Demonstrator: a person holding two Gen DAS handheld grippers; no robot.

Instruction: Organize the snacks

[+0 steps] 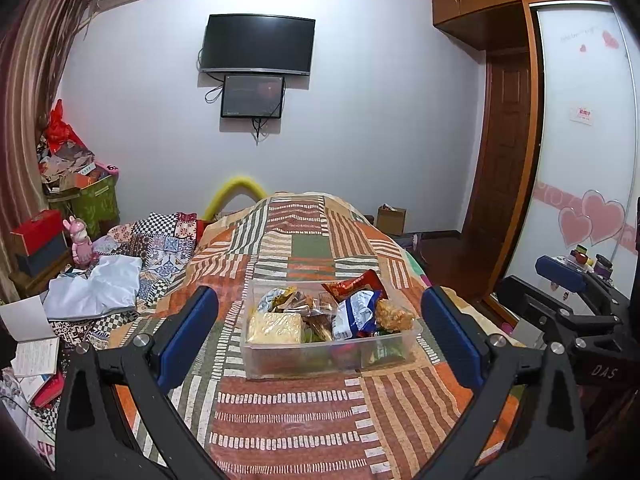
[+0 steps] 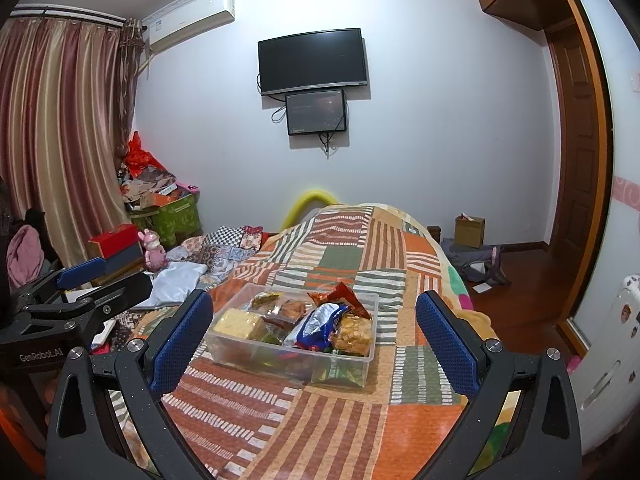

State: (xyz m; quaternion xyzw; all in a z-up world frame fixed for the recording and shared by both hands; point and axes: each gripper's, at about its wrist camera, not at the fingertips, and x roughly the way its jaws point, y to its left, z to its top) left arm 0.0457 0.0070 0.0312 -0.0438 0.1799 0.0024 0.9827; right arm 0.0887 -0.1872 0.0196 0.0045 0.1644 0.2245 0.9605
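The left gripper (image 1: 320, 326) was held level above the quilt (image 1: 296, 420), its blue-padded fingers (image 1: 188, 336) spread wide and holding nothing. Seen from its own camera, the two pads framed the bin (image 1: 328, 364) from the near side without touching it. The right gripper (image 2: 314, 332) hung in the same pose just beside it, jaws wide apart and empty; its pads (image 2: 182, 340) stood short of the bin, one on each side in the view. Each tool showed at the edge of the other's camera, the right one at the far right of the left view and the left one at the far left of the right view, both pointing toward the wall.

The clear plastic bin sat on the striped patchwork quilt, in front of both grippers. Snacks filled it: a pale yellow block (image 1: 275, 327) on the left side, a blue and white packet (image 1: 356, 314) in the middle, a red packet (image 1: 354, 285) sticking up behind that, and an orange crispy bar (image 1: 394, 314) on the right.

Beyond the bed, a television (image 1: 258, 44) hung on the wall with a smaller screen (image 1: 253, 97) under it.
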